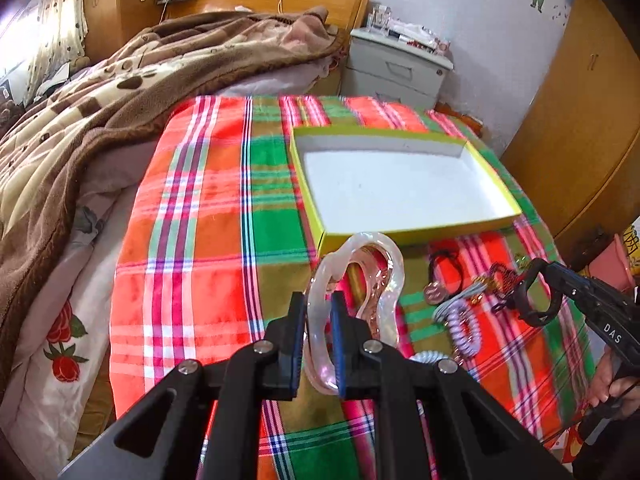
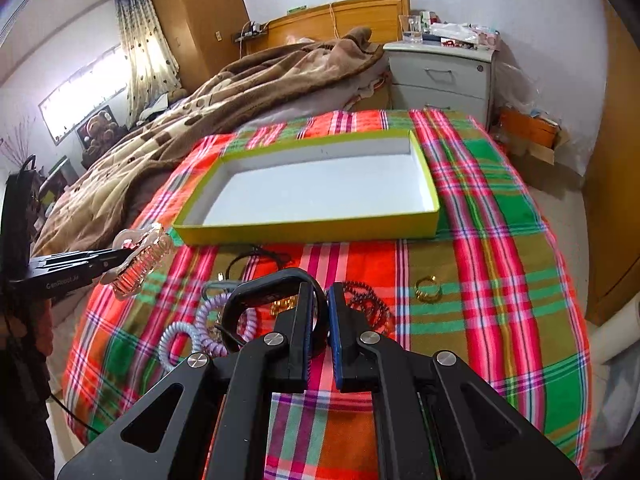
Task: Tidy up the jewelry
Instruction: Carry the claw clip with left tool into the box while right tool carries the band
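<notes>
- Clear plastic, faintly pink, makes up the hair claw clip [image 1: 356,292] pinched between the fingers of the left gripper [image 1: 320,312]; it is lifted off the cloth, near the front wall of the box.
- From the right wrist view the same clip [image 2: 138,258] hangs at the tip of the left gripper [image 2: 120,256], left of the box's near corner.
- Black and loop-shaped, a bracelet-like band [image 2: 256,300] is clamped in the right gripper [image 2: 318,316], whose fingers are pressed together on it; it sits above the pile of jewelry.
- A shallow box [image 2: 304,234] with yellow-green walls and a white floor lies open on the plaid cloth [image 2: 500,272] that covers the bed.
- On the cloth in front of the box lie lilac spiral hair ties [image 2: 208,320], a dark beaded strand [image 2: 368,304], a thin black cord [image 2: 248,260] and a gold ring-like piece [image 2: 426,290].
- A brown blanket [image 2: 200,120] is heaped behind, beside a grey nightstand [image 2: 444,76].
</notes>
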A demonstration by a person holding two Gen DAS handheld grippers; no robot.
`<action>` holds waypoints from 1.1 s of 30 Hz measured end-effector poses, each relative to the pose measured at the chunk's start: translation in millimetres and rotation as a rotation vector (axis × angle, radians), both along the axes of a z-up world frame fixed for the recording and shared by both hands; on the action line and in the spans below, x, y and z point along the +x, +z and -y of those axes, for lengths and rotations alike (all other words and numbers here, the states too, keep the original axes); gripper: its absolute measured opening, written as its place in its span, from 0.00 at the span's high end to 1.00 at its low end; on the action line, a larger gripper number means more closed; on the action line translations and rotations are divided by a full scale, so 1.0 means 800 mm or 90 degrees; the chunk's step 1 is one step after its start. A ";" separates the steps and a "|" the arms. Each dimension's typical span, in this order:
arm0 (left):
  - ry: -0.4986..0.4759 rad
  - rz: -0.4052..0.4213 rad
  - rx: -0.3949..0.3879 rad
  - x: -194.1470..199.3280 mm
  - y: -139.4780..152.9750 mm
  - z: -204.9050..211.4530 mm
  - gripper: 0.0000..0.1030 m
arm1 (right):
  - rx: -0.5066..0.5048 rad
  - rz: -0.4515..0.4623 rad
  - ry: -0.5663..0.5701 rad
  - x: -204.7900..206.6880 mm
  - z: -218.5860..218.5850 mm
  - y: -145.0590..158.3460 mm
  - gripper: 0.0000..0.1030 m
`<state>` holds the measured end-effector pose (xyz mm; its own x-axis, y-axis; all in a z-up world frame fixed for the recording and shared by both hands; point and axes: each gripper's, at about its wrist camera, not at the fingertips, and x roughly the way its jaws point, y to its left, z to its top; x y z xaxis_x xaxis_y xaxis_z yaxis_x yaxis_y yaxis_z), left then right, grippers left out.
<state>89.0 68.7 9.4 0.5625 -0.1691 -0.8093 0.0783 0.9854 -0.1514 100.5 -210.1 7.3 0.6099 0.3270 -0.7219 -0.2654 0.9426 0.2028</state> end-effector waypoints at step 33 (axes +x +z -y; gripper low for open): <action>0.029 -0.006 -0.007 0.181 -0.016 0.035 0.87 | -0.014 -0.006 -0.064 0.222 0.032 -0.004 0.93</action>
